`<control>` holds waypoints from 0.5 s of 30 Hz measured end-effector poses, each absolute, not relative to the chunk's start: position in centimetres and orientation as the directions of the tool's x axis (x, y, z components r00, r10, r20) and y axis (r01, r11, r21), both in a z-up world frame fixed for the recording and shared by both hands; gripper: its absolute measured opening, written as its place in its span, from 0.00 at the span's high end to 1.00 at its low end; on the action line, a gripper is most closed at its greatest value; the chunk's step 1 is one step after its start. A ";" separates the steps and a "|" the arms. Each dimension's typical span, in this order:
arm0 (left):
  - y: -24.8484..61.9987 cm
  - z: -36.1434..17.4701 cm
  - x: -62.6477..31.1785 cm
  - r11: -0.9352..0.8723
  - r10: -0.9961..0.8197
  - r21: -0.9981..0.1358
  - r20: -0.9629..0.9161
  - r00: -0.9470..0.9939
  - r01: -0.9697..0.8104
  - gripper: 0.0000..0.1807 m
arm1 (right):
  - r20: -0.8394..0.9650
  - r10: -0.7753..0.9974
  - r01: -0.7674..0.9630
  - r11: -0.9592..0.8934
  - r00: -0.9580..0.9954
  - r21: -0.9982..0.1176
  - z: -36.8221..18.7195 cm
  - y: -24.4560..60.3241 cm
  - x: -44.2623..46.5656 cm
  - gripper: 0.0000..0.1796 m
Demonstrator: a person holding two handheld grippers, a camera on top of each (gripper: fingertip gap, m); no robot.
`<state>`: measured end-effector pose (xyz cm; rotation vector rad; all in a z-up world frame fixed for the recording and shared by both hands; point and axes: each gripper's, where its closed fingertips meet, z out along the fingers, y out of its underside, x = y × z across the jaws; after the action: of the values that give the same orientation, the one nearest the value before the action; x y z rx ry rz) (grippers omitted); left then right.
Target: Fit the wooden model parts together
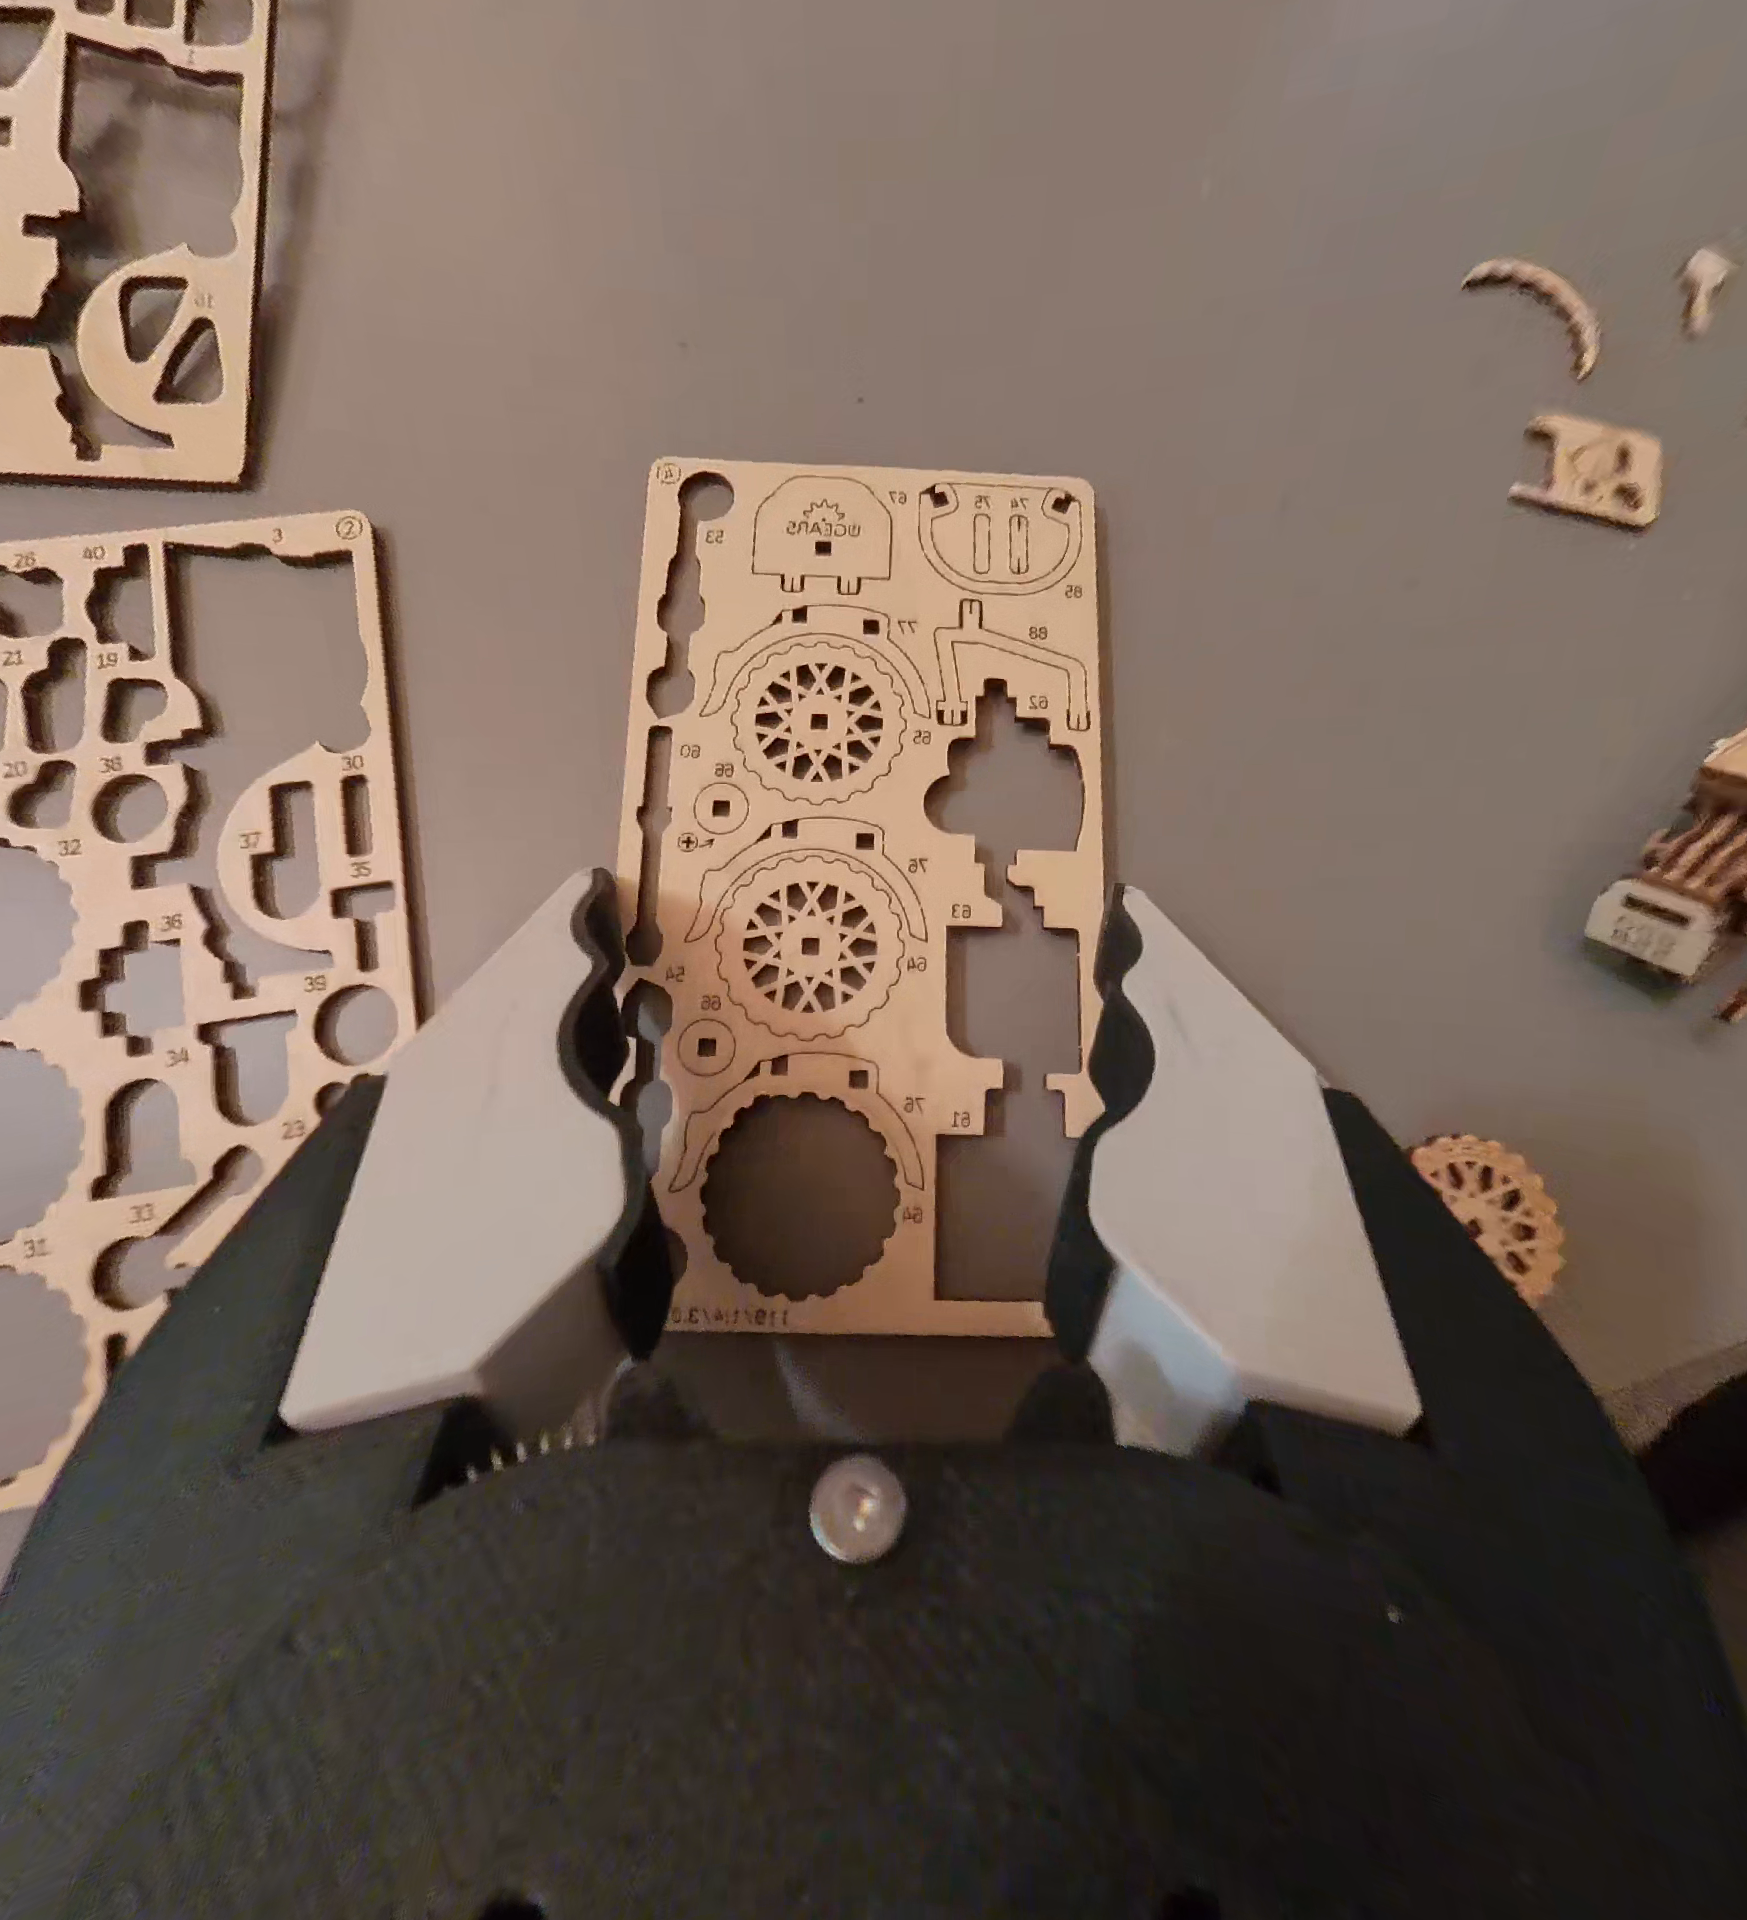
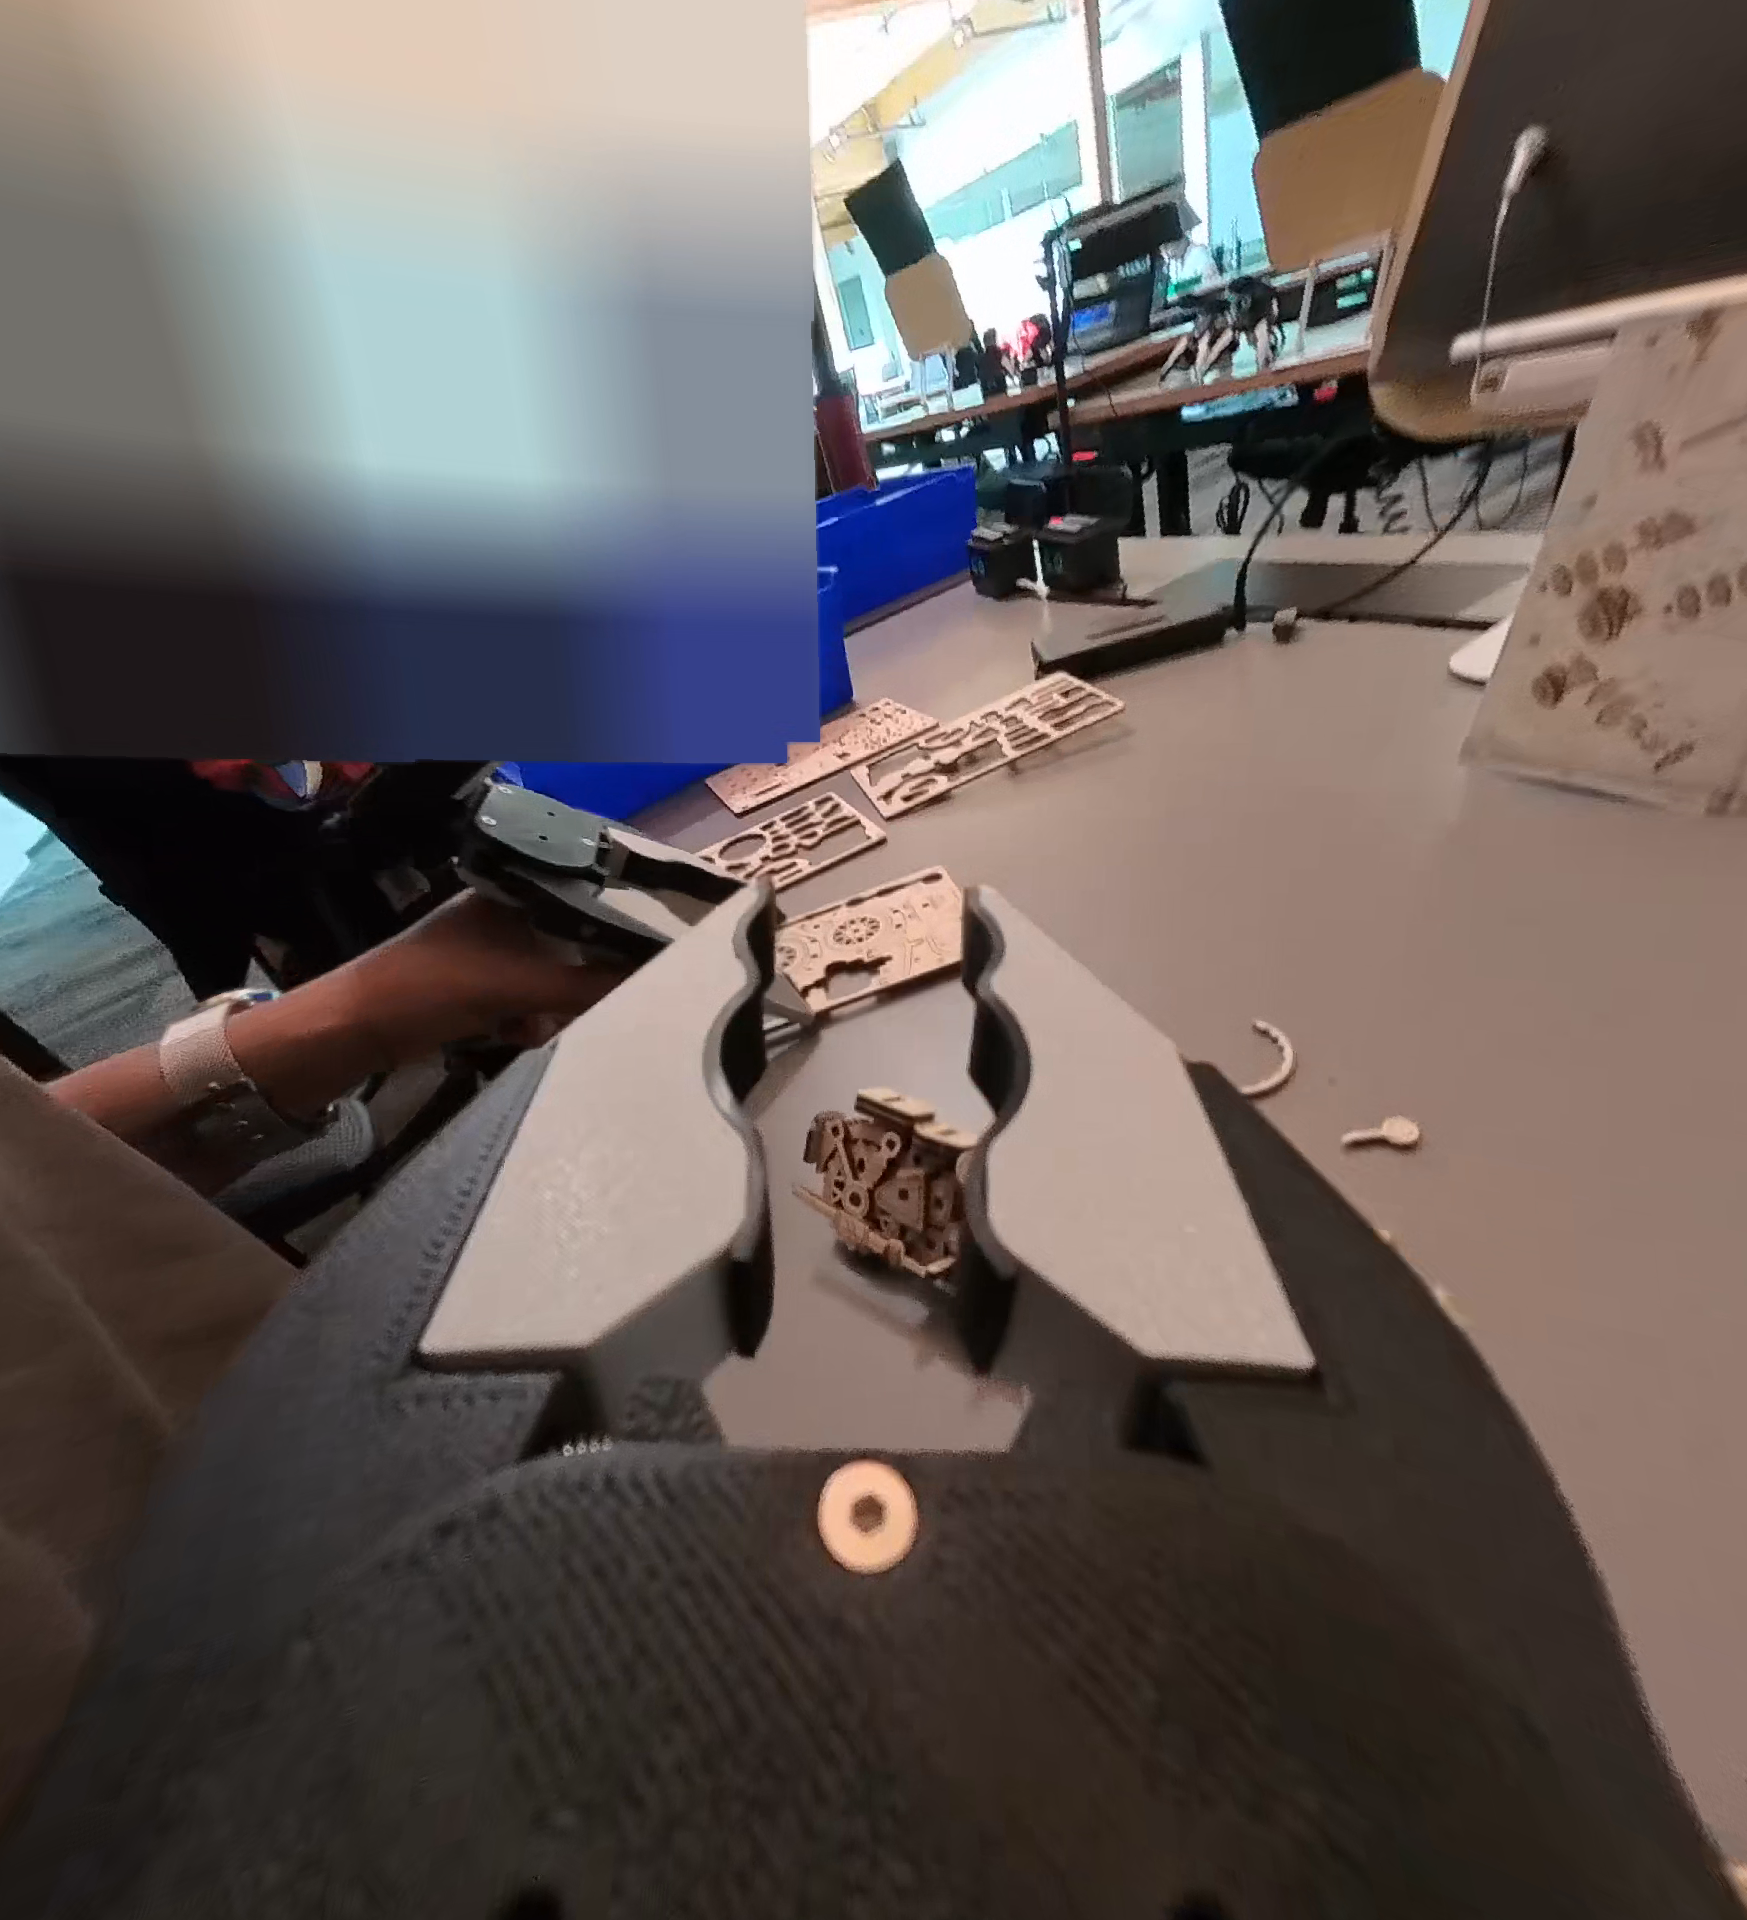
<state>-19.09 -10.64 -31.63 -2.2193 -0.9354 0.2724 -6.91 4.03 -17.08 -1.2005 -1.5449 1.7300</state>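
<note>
A small wooden part sheet [image 1: 848, 644] with two spoked wheels still in it and one round wheel hole lies between my left gripper's [image 1: 861, 894] fingers. Both pads press its long edges. The sheet also shows in the right wrist view [image 2: 869, 935], with the left gripper [image 2: 620, 894] behind it. My right gripper [image 2: 869, 935] is open low over the table. A small wooden assembly [image 2: 890, 1184] sits between its fingers, close to the right pad. A larger half-built wooden model [image 1: 1700, 831] and a loose spoked wheel [image 1: 1492, 1216] lie to the right.
Two mostly emptied part sheets [image 1: 152, 935] [image 1: 90, 239] lie to the left. Loose pieces lie on the grey table: a curved strip [image 2: 1274, 1060], a key-like piece [image 2: 1383, 1132], a small frame [image 1: 1591, 473]. An instruction page [image 2: 1679, 623] leans at the far right. A person's forearm [image 2: 381, 1008] is at the left. The right tips stand about 15 cm off the key-like piece [image 2: 1383, 1132]. It is also in sight in the left wrist view [image 1: 1705, 290].
</note>
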 end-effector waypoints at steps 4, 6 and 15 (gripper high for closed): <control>-9.5 -29.3 -19.2 -0.317 0.675 -0.740 0.263 0.689 0.593 0.50 | -0.185 0.852 0.131 -0.137 -0.491 -0.982 -15.3 4.9 -6.2 0.80; -8.7 -26.7 -19.6 -0.181 0.615 -0.767 0.400 0.679 0.616 0.50 | -0.195 0.849 0.133 -0.149 -0.491 -0.980 -14.3 5.6 -6.2 0.80; -3.6 -11.0 -16.7 0.203 -0.283 -0.487 0.801 0.527 0.849 0.50 | -0.312 0.758 0.259 -0.194 -0.573 -0.946 -10.1 5.3 -11.5 0.69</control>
<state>-16.69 -3.58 -11.03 -1.0922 -0.6331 -0.8681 -11.53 5.29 -10.13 -1.1791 -1.6986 1.8202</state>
